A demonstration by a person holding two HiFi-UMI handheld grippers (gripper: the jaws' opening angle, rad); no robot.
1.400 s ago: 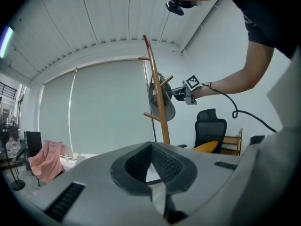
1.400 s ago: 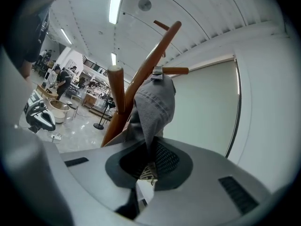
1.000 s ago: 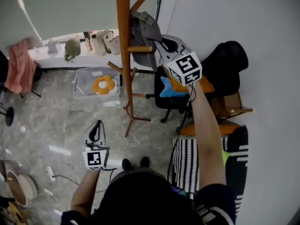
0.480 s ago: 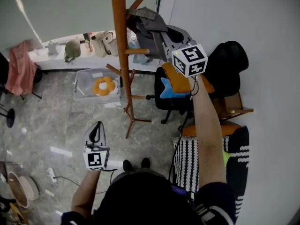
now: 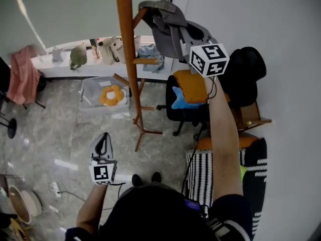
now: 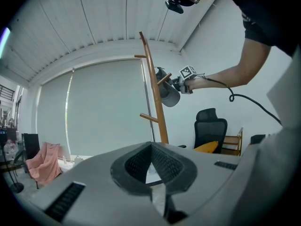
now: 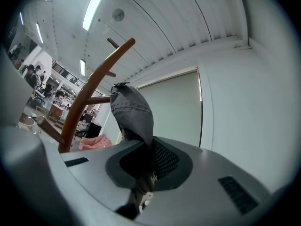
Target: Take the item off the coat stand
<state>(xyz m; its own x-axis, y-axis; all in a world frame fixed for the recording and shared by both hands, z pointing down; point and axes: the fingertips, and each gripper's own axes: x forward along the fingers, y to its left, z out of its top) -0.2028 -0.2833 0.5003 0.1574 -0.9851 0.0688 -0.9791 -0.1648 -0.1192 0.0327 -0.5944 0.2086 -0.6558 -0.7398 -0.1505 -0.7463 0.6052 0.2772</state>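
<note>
A wooden coat stand rises from the floor, and a grey cap hangs by an upper peg. My right gripper is raised high and shut on the cap's edge; in the right gripper view the grey cap runs down into the closed right gripper, with the stand just behind. My left gripper hangs low over the floor, shut and holding nothing. The left gripper view shows the left gripper, the stand and the cap far off.
A black office chair with an orange cushion and blue toy stands right of the stand's base. A clear box with an orange toy sits on the floor behind. A ledge holds bags; a striped rug lies near my feet.
My right gripper has risen and moved slightly right with the grey cap, lifting it up along the peg. The left gripper has stayed put.
</note>
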